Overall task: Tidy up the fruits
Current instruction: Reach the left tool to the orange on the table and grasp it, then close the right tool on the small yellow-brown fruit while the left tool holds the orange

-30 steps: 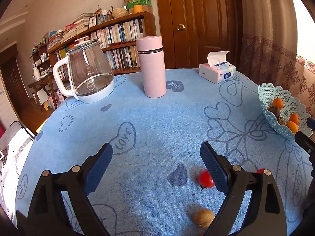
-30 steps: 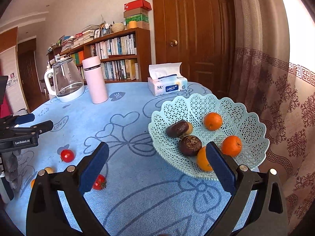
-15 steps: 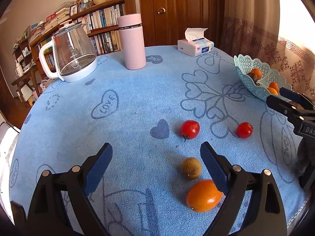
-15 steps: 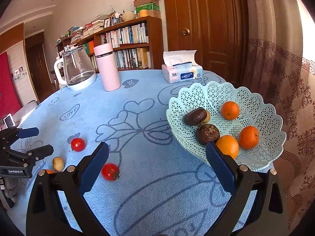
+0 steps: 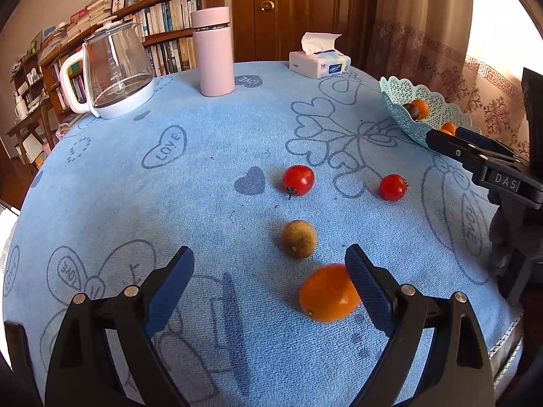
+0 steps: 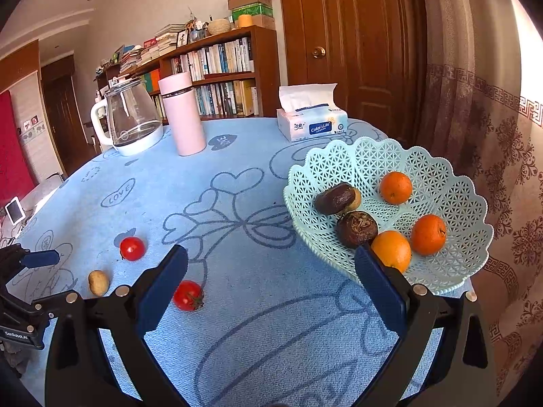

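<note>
Desk (image 5: pixel 135 186), left to right. Your left gripper (image 5: pixel 271 276): fingers wide, empty, the orange (image 5: pixel 328 294) just inside its right finger. Kiwi (image 5: pixel 299 239) and two tomatoes (image 5: pixel 298 179) lie beyond, loose. Your right gripper (image 6: pixel 271 273): wide, empty, near the basket (image 6: pixel 441 176). Step: reaching for the orange. Next: centre, close, carry to the basket.

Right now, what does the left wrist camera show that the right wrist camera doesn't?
Only the left wrist view shows the loose orange on the cloth, beside the open left claw.

Only the right wrist view shows the basket's full contents: three oranges and dark fruits.

Both show two tomatoes, the brown fruit, kettle, pink flask and tissue box.
</note>
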